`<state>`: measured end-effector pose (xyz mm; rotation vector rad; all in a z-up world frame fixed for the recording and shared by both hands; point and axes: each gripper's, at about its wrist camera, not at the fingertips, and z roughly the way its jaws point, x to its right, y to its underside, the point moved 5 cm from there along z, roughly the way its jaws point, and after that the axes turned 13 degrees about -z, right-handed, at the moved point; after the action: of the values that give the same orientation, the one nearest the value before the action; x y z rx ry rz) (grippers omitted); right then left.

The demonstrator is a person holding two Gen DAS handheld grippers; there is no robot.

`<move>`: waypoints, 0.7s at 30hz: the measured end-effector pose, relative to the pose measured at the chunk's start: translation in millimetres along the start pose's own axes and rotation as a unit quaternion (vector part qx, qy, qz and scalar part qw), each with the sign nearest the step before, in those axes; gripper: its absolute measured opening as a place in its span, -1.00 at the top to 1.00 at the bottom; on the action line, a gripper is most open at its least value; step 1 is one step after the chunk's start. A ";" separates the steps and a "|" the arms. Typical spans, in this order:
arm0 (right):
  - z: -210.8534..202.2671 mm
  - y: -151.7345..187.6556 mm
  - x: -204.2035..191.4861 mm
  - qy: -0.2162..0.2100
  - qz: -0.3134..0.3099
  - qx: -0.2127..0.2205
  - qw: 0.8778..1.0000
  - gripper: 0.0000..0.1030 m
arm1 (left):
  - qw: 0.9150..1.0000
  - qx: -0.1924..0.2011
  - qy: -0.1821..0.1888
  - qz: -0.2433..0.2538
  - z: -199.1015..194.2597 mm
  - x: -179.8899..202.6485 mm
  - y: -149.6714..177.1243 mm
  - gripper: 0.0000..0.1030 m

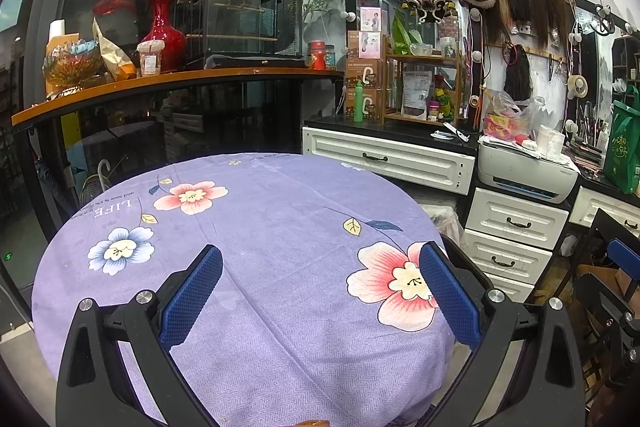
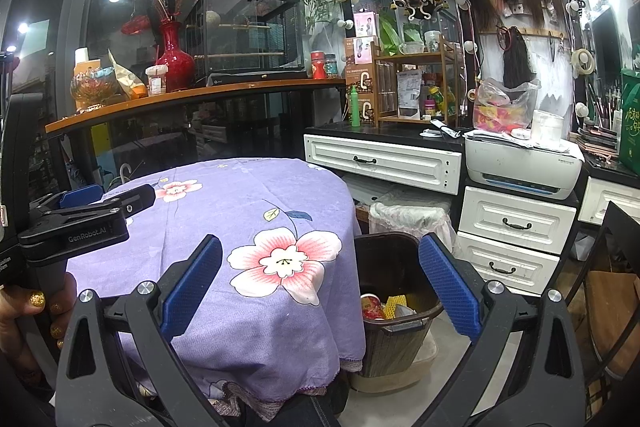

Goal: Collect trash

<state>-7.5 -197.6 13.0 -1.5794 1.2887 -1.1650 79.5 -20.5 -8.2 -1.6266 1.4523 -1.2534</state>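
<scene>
Trash [image 2: 386,305] lies in a dark bin [image 2: 394,327] beside the table.

Left wrist view: the left tongs [image 1: 320,259] gape wide and empty over the purple flowered tablecloth [image 1: 260,247].

Right wrist view: the right tongs [image 2: 320,251] gape wide, empty; the bin shows between their fingers, toward the right one, the tablecloth toward the left one.

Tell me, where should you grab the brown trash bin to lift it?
Probably the near rim of the bin, coming from above: its lip sticks out, one finger fits inside over the trash, and the table crowds its left side.
</scene>
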 end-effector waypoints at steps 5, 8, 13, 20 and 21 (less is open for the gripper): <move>-0.1 -0.2 -0.3 0.000 0.000 0.000 1.000 -0.89 | 1.000 0.000 0.000 0.000 0.0 -0.1 -0.2 -0.89; 0.0 -0.6 -0.1 0.000 0.000 0.000 1.000 -0.89 | 1.000 0.000 0.000 0.001 -0.4 -1.1 0.1 -0.89; 0.0 -0.7 -0.3 0.000 0.000 0.000 1.000 -0.89 | 1.000 0.000 0.000 0.000 -0.1 -0.3 -0.3 -0.89; 0.0 -1.0 -0.4 0.000 0.000 -0.001 1.000 -0.89 | 1.000 0.000 0.000 0.000 0.1 0.0 -0.3 -0.89; 0.1 -0.5 -0.9 0.000 0.000 -0.001 1.000 -0.89 | 1.000 0.000 0.000 0.001 -0.6 -1.4 0.3 -0.89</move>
<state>-7.3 -196.5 13.2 -1.5805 1.2901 -1.1639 79.0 -19.2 -8.6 -1.6265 1.4533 -1.2518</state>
